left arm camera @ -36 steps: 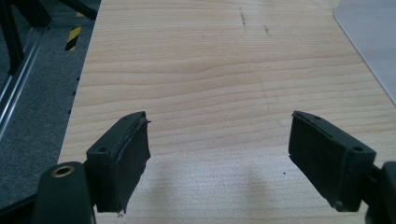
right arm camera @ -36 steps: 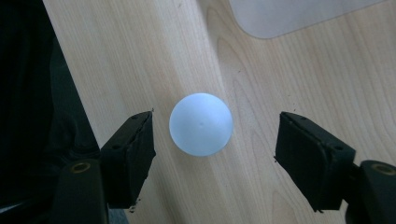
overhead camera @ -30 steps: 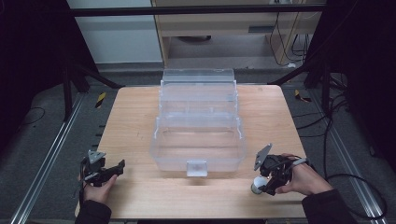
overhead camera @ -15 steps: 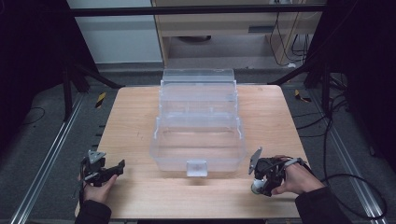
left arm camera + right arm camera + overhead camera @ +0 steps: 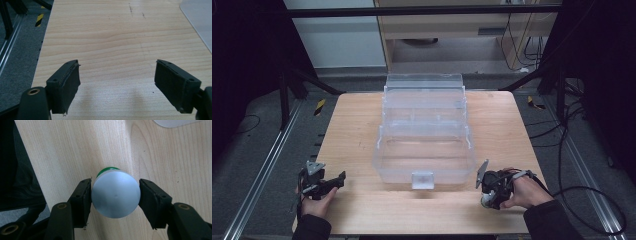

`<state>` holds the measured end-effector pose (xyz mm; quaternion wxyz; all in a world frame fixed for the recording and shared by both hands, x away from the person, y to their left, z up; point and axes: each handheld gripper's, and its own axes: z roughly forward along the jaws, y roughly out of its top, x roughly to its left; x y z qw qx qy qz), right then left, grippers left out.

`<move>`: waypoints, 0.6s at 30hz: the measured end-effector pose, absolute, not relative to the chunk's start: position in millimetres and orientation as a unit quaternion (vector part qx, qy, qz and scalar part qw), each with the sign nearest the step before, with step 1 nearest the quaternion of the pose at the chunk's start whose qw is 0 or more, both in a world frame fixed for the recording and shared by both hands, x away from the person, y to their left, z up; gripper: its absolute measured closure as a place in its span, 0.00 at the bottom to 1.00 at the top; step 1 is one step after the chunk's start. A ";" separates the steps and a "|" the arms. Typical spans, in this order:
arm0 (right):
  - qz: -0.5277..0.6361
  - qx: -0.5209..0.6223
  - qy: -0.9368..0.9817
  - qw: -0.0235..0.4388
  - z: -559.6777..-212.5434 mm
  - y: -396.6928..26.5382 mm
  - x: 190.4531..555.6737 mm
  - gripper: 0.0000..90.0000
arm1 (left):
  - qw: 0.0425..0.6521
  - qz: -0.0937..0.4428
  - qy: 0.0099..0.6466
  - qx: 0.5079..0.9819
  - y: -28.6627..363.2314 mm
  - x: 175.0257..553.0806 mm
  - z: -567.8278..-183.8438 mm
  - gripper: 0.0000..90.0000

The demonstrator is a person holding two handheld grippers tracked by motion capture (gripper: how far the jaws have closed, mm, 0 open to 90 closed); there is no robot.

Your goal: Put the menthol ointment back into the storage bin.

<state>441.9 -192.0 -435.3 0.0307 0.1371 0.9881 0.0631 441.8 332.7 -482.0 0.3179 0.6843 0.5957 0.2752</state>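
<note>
A capped bottle (image 5: 115, 195) was clamped by the right gripper (image 5: 115, 196), seemingly awaiting lifting into the box (image 5: 424, 145), while the left gripper (image 5: 125, 82) was held wide open.

One wooden table (image 5: 362, 125), one clear plastic box (image 5: 424, 130), one white-capped green bottle (image 5: 115, 193), two grippers: left (image 5: 116, 82), right (image 5: 113, 200).

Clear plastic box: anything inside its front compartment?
The clear plastic box looks empty in front; only wooden table shows through. Rear tiers are too glary to tell.
</note>
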 end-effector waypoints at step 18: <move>0.054 0.152 0.987 0.025 -434.2 -190.0 444.9 0.56 | 0.316 0.274 0.596 0.685 332.5 442.0 -482.2 0.22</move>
